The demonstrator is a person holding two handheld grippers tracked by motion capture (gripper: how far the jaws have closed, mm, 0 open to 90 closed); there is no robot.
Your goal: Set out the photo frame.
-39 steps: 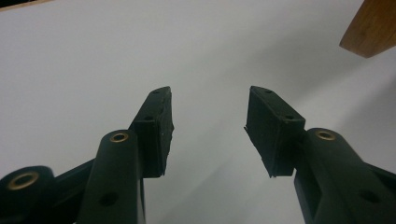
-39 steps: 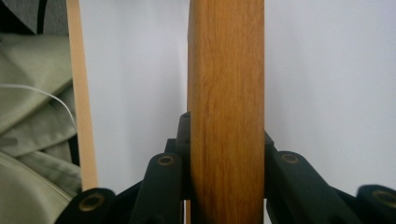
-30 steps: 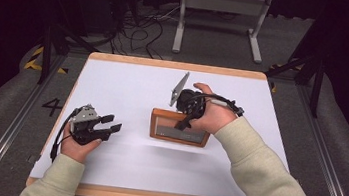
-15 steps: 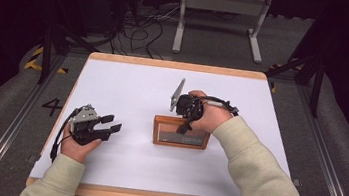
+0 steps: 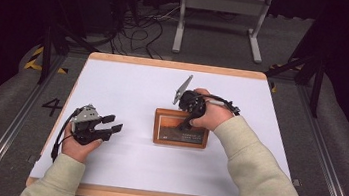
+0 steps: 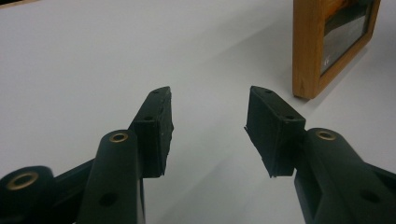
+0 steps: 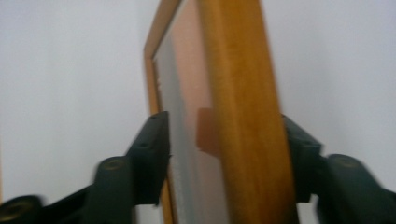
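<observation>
A wooden picture frame [image 5: 180,135] with a dark photo lies near the middle of the white table [image 5: 129,82]. My right gripper [image 5: 184,123] reaches down over its far edge, one jaw on each side of the rail. In the right gripper view the frame [image 7: 243,116] stands between the jaws of that gripper [image 7: 224,135], which press on its glass face and its back. My left gripper [image 5: 115,123] rests at the table's left, open and holding nothing. The left gripper view looks past the spread jaws of the left gripper [image 6: 209,121] to a corner of the frame [image 6: 308,46], farther off.
Beyond the table's far edge a grey metal stand [image 5: 220,13] and loose cables [image 5: 141,23] sit on the dark floor. A painted 4 [image 5: 53,107] marks the floor at the left. Rails run along both sides.
The right hand has shifted a little toward me with the frame, which now lies squarer to the table's edges. The left gripper has stayed put.
</observation>
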